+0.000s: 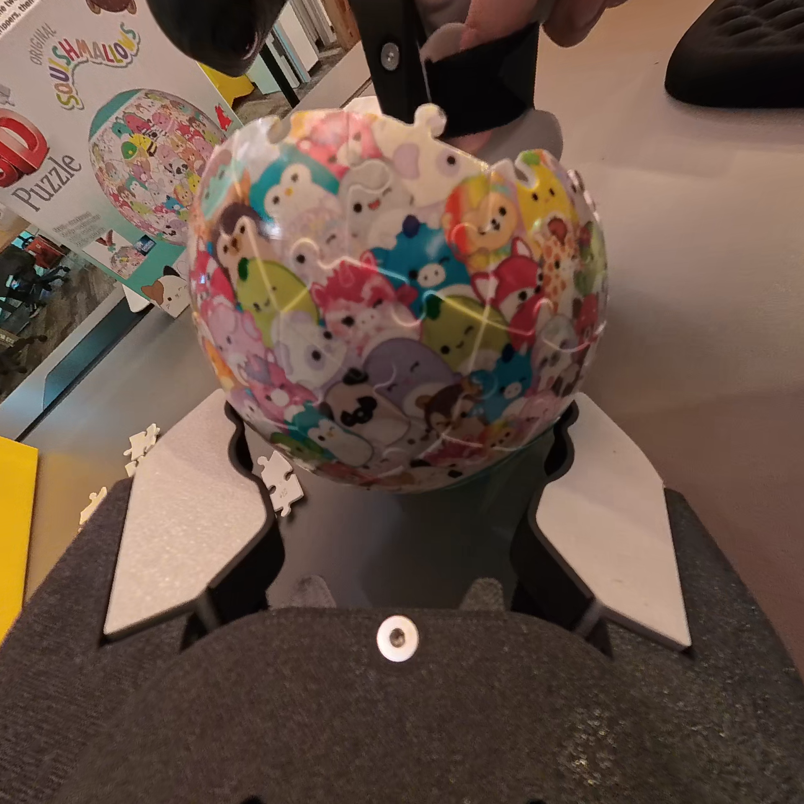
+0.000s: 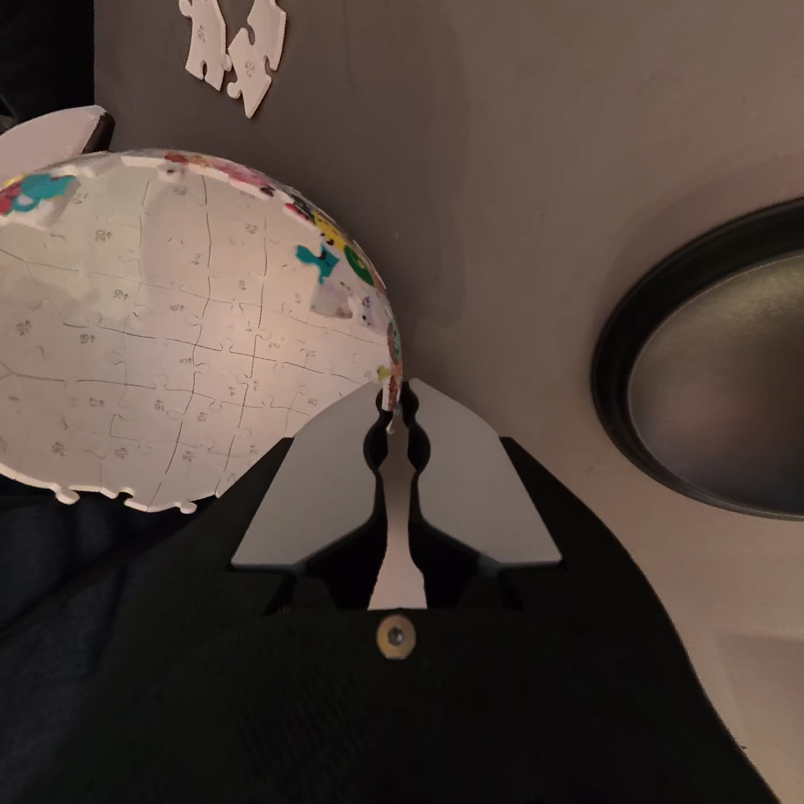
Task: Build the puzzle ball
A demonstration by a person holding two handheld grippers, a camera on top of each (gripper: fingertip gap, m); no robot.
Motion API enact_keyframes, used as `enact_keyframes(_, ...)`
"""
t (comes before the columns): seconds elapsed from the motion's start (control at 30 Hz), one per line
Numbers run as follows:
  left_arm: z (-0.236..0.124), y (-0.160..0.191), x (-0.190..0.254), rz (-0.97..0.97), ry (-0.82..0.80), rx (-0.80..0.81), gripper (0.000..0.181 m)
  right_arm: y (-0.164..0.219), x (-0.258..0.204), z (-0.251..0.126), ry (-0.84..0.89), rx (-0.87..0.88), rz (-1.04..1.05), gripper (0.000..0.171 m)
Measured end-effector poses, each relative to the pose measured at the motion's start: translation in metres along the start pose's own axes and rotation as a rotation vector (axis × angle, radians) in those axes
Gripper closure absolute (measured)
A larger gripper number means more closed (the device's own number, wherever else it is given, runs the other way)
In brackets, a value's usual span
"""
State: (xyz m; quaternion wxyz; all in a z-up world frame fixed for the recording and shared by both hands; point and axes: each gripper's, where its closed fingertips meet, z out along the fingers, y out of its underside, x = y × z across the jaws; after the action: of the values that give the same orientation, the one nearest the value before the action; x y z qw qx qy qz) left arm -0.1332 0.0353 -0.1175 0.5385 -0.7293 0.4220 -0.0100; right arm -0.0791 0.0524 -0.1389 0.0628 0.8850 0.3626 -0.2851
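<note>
We are seating a piece (image 1: pixel 428 124) into the open rim of the ball (image 1: pixel 398 304), and the care lies in lining its knob with the neighbouring notch before pressing, lightly, so the thin shell does not flex or pop a seam. The right gripper (image 2: pixel 398 402) is pinching that piece at the rim, its fingers nearly together on the thin edge; in the left wrist view it is coming down at twelve o'clock of the ball. The left gripper (image 1: pixel 398 417) is cradling the ball's lower half, its fingers spread wide and pressing at four and eight o'clock. The ball is sitting between them above the table (image 1: pixel 696 304), hollow side up. Loose pieces (image 2: pixel 237 52) are lying at eleven o'clock in the right wrist view, the box (image 1: pixel 108 165) standing at ten o'clock of the ball.
</note>
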Motion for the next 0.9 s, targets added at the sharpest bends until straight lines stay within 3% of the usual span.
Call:
enact_keyframes(0.2, 0.0, 0.001, -0.001, -0.003, -0.008, -0.003, 0.048, -0.002, 0.0, -0.001, 0.03, 0.005, -0.032, 0.166)
enact_keyframes(0.3, -0.001, 0.002, -0.001, -0.01, 0.0, -0.01, 0.048, -0.003, -0.002, -0.012, 0.073, 0.035, -0.066, 0.15)
enact_keyframes(0.6, -0.004, 0.007, 0.0, -0.032, 0.023, -0.031, 0.048, 0.005, -0.015, -0.07, 0.059, 0.387, -0.125, 0.145)
enact_keyframes(0.9, -0.021, 0.016, 0.005, -0.043, 0.055, -0.043, 0.049, 0.062, -0.035, -0.005, -0.104, 0.424, -0.079, 0.145)
